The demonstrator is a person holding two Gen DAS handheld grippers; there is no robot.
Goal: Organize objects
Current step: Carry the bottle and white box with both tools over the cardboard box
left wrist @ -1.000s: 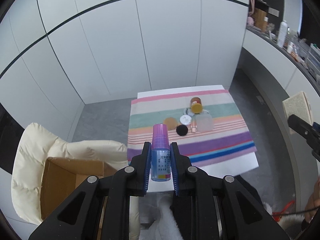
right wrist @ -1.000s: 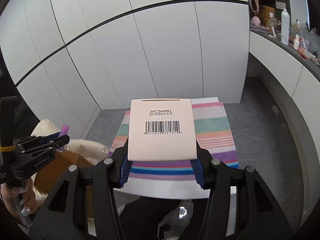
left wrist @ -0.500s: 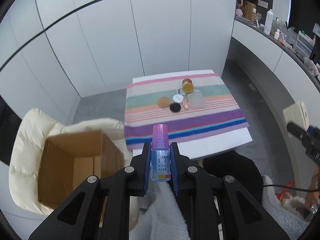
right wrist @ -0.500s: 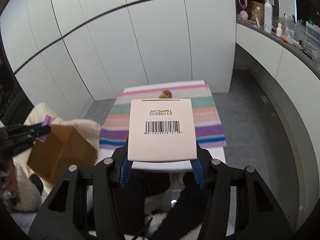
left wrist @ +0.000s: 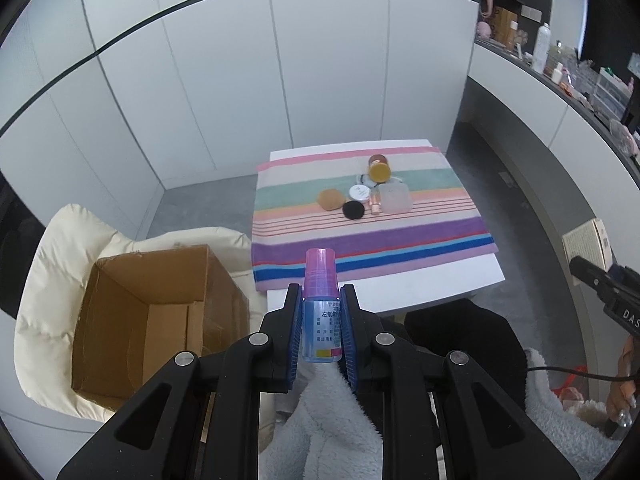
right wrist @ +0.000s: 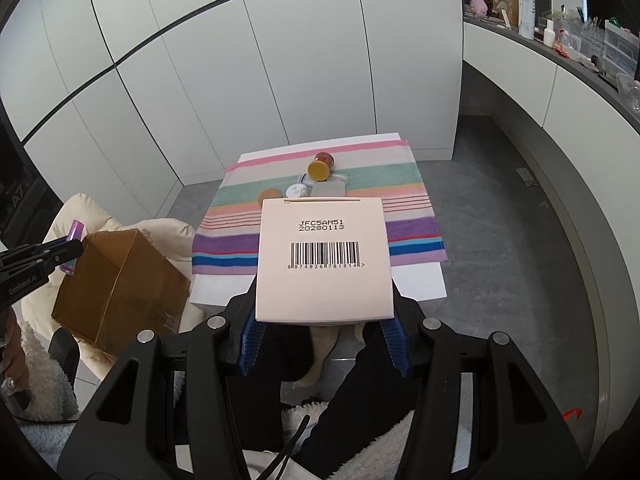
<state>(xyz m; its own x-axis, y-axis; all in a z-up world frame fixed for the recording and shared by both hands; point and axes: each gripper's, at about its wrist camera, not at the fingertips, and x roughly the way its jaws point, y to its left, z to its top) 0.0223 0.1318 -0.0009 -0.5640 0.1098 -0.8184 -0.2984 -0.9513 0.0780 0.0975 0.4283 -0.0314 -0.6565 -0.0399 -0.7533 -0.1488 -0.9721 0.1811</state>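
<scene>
A small blue bottle (left wrist: 321, 328) with a pink cap is clamped upright between the narrow-set jaws of the left gripper (left wrist: 321, 334), held in the air near the open cardboard box (left wrist: 148, 312), which rests on a cream cushion (left wrist: 44, 280). A flat pale pink box (right wrist: 324, 258) bearing 1 barcode is gripped at its lower edge by the right gripper (right wrist: 322, 342), above the white table (right wrist: 320, 294). On the striped cloth (left wrist: 372, 236) a cluster of small items is seen, among them a yellow-lidded jar (left wrist: 379, 169) and a black round pad (left wrist: 353, 210).
</scene>
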